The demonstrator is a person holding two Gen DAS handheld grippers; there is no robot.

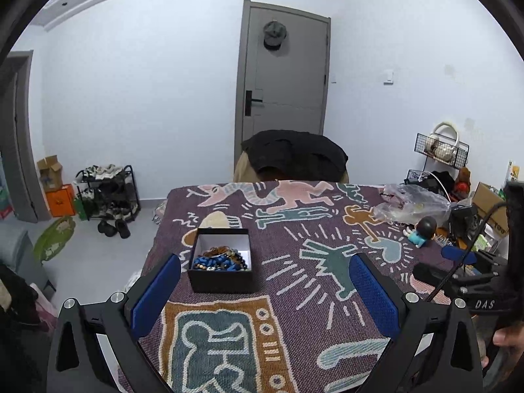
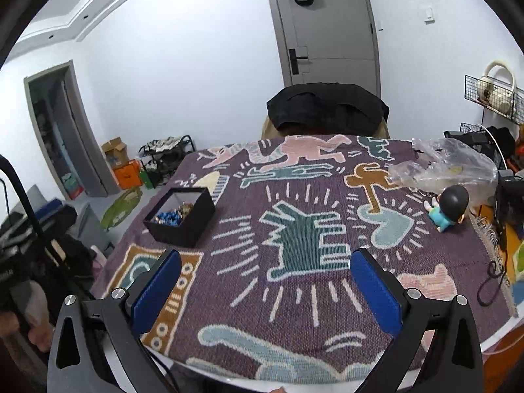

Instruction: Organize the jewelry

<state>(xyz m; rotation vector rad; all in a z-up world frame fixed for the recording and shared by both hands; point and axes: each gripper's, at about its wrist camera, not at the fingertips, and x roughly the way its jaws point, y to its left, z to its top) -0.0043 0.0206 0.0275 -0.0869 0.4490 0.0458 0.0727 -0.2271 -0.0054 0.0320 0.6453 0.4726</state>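
1. Jewelry [image 1: 218, 259] piled in the black box [image 1: 220, 280], on the surface [image 1: 294, 262] at 11 o'clock of the left gripper [image 1: 265, 291].
2. Both grippers' fingers spread, empty; right gripper [image 2: 266, 290] hovers low at the near edge.
3. Likely next: reach into the box, pinch one strand, lift slowly to avoid tangles.

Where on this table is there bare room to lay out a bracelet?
The widest free patch is the middle of the patterned cloth, between the black box of beads and the little doll. The near edge by the grippers is bare too. The far right corner is crowded: plastic bag, doll, cables.
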